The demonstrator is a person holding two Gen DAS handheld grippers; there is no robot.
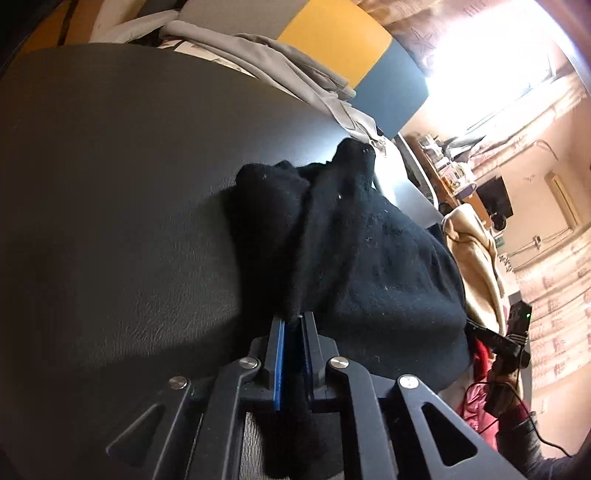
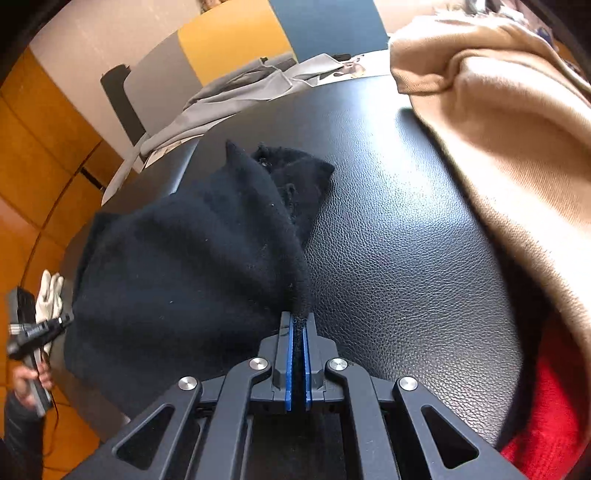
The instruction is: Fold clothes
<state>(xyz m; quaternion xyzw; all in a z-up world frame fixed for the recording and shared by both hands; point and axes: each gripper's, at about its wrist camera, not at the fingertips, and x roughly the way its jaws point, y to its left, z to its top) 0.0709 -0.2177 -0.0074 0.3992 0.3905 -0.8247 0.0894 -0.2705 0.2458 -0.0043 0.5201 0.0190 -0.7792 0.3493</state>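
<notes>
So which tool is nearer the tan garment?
Right. The right tool grips the black garment beside the tan garment; the left tool holds its opposite edge, farther away.

A lived-in domestic room is suggested, used here as a place for sorting laundry. A black leather-grained table top (image 2: 406, 229) is covered at its edges with clothes: a grey garment (image 2: 236, 96) at 12 o'clock, a tan one (image 2: 509, 140) at 2 o'clock, something red (image 2: 543, 417) at 5 o'clock. In the left wrist view a crowded shelf (image 1: 443, 166) is seen at 3 o'clock beneath a bright window (image 1: 491, 62). Orange-brown flooring (image 2: 33, 177) is visible at 9 o'clock, and yellow and blue panels (image 2: 280, 33) at 12.
</notes>
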